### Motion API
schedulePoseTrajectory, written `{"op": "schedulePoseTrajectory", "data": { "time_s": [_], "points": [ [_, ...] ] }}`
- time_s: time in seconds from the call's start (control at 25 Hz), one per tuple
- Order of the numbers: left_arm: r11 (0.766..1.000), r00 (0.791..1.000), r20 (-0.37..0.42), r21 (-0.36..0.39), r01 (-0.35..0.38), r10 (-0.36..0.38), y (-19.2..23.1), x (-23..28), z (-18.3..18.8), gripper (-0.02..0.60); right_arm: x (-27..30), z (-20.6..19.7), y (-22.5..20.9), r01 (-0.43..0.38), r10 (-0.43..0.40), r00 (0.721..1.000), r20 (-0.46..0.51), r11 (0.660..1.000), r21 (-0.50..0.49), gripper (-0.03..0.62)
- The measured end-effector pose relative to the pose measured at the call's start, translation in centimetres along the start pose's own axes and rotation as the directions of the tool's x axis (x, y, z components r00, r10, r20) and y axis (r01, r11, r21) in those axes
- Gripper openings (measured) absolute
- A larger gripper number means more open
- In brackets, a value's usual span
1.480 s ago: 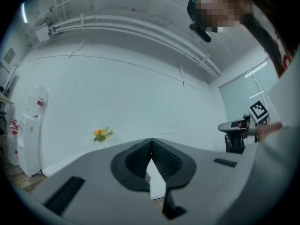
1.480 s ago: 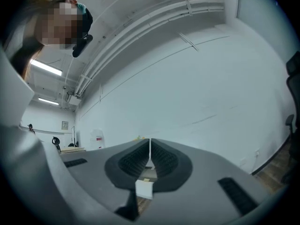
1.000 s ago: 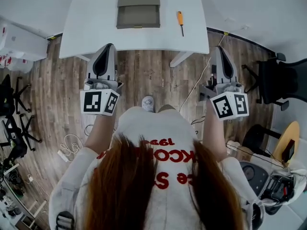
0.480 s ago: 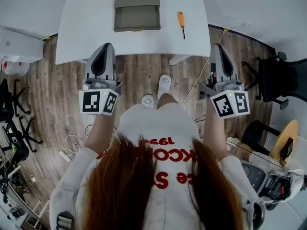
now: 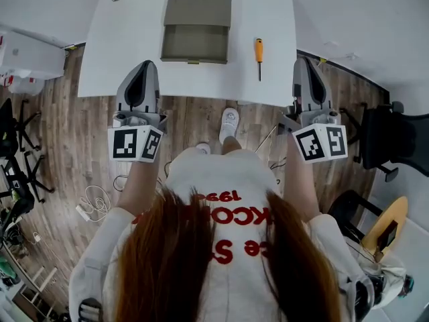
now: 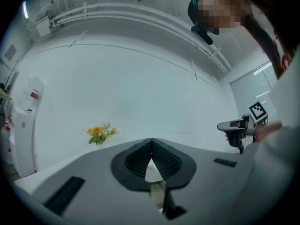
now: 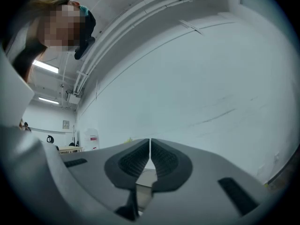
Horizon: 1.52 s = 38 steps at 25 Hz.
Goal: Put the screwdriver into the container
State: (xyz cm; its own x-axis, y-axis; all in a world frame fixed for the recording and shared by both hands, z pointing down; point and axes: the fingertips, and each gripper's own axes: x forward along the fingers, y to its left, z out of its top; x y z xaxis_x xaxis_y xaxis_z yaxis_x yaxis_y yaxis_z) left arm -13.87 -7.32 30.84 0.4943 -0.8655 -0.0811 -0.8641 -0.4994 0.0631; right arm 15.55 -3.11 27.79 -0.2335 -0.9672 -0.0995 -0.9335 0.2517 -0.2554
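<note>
Head view: the orange-handled screwdriver lies on the white table beside the open olive box; left gripper and right gripper, jaws together, hold nothing, so the right should open above the handle first.

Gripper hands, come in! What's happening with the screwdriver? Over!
Left gripper shut, empty. Right gripper shut, empty. Screwdriver lying on table, right of open container, untouched. Nothing in the way.

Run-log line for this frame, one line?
phase: pre-grasp | left claw: shut, empty | right claw: shut, empty | screwdriver: on table, right of container, untouched
</note>
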Motion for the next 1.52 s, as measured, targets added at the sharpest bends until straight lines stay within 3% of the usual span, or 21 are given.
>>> {"op": "schedulePoseTrajectory", "data": {
  "time_s": [0.44,0.8,1.24,1.52],
  "points": [
    [0.99,0.99,0.03,0.045,-0.136,0.134,1.6,7.6,0.4,0.006,7.7,1.0,-6.7,-0.098,0.098,0.995,-0.024,0.995,0.011,0.011],
    [0.984,0.985,0.036,0.054,-0.17,0.168,0.9,11.4,0.0,0.006,10.9,1.2,-10.6,-0.124,0.125,0.992,-0.022,0.992,0.041,0.011],
    [0.994,0.994,0.001,0.024,-0.109,0.109,2.4,14.9,-0.9,0.006,13.4,0.6,-10.5,-0.078,0.079,0.996,-0.033,0.995,0.057,0.011],
    [1.0,1.0,-0.014,0.018,0.016,-0.015,2.8,16.7,-1.4,0.006,13.7,-0.1,-9.7,0.016,-0.014,1.0,-0.027,0.999,0.046,0.011]
  ]
}}
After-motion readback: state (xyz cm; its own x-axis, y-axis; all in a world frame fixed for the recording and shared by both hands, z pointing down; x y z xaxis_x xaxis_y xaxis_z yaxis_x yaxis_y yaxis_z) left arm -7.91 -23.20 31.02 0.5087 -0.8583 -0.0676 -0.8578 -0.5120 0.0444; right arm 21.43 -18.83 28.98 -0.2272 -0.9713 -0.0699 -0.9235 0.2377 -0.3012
